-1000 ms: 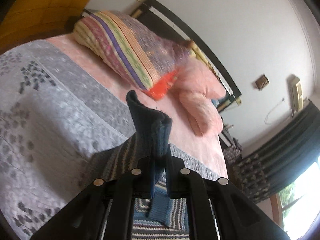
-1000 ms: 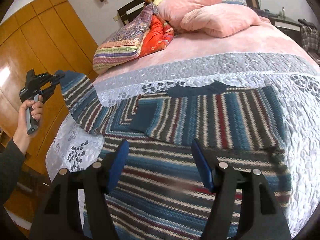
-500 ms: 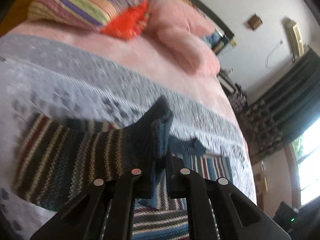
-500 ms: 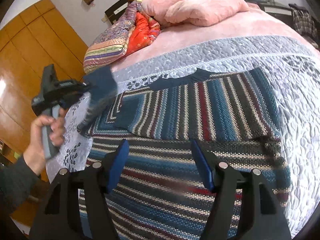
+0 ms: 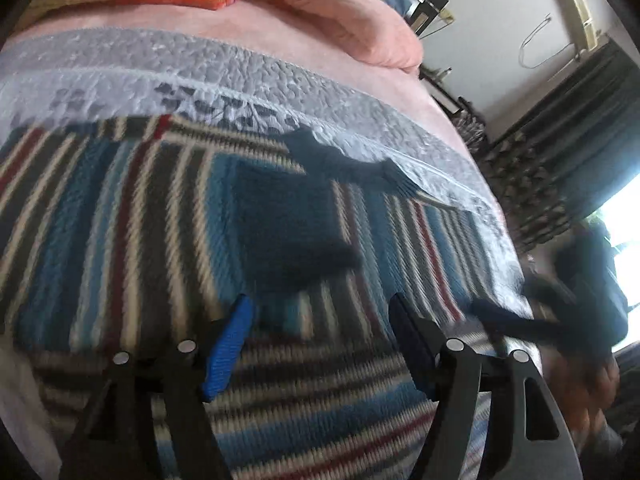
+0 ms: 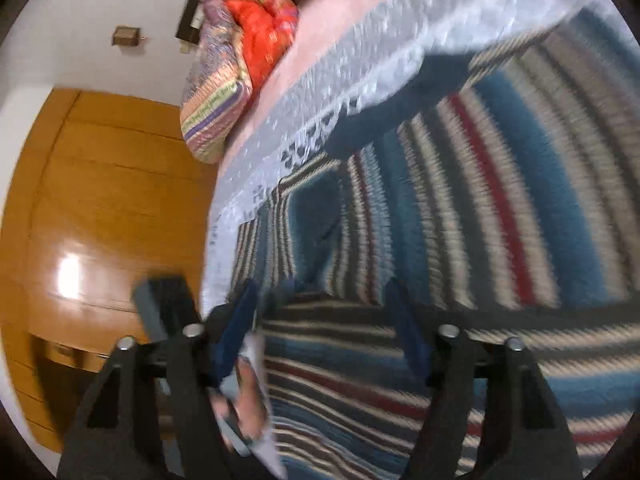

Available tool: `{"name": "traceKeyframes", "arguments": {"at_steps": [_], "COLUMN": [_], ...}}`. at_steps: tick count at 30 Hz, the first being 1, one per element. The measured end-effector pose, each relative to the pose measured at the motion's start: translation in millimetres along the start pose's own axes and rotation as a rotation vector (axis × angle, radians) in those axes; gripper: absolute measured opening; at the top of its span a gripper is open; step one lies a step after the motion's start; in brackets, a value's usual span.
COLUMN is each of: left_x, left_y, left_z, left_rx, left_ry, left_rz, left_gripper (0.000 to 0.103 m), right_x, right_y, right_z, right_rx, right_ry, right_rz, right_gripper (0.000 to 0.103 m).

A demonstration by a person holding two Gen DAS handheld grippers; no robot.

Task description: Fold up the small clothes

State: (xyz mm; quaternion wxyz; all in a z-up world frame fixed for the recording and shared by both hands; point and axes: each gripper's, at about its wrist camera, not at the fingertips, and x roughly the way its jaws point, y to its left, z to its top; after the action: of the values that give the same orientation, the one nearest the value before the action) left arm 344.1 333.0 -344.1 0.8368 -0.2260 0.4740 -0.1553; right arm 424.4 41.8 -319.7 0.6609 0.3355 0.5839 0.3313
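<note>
A striped knit sweater (image 5: 132,216) in blue, grey, cream and red lies flat on the bed. One sleeve is folded across its body, with its dark blue cuff (image 5: 292,236) lying below the dark collar (image 5: 348,164). My left gripper (image 5: 320,320) hovers open just above the sweater with nothing between its fingers. My right gripper (image 6: 322,300) is also open and empty, over the sweater (image 6: 500,208) near its left edge. Both views are motion-blurred. The right gripper (image 5: 560,320) shows blurred at the right of the left wrist view, held in a hand.
The sweater rests on a grey quilted bedspread (image 5: 240,64) over a pink sheet. Pink pillows (image 5: 352,8) and a striped and orange cushion (image 6: 240,60) sit at the headboard. A wooden wardrobe (image 6: 100,200) stands left of the bed; dark curtains (image 5: 560,128) and a window are on the right.
My left gripper let go of the sleeve and opened; the sleeve now lies folded across the sweater. The right gripper stayed open and swung toward the sweater's left edge.
</note>
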Motion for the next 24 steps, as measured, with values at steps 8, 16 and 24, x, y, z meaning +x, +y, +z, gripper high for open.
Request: {"name": "traceKeyframes", "arguments": {"at_steps": [8, 16, 24], "left_x": [-45, -53, -52], "left_y": [25, 56, 56], "left_z": [-86, -113, -117], "left_rx": [-0.152, -0.27, -0.275], "left_ry": [-0.038, -0.051, -0.046], "left_rz": [-0.093, -0.147, -0.144], "left_gripper": [0.079, 0.079, 0.079], "right_x": [84, 106, 68], "right_y": [-4, 11, 82], "right_z": [31, 41, 59], "right_rx": [0.114, 0.08, -0.131], "right_ry": [0.133, 0.138, 0.057], "right_rz": [-0.026, -0.113, -0.214], "right_gripper": [0.047, 0.01, 0.006]}}
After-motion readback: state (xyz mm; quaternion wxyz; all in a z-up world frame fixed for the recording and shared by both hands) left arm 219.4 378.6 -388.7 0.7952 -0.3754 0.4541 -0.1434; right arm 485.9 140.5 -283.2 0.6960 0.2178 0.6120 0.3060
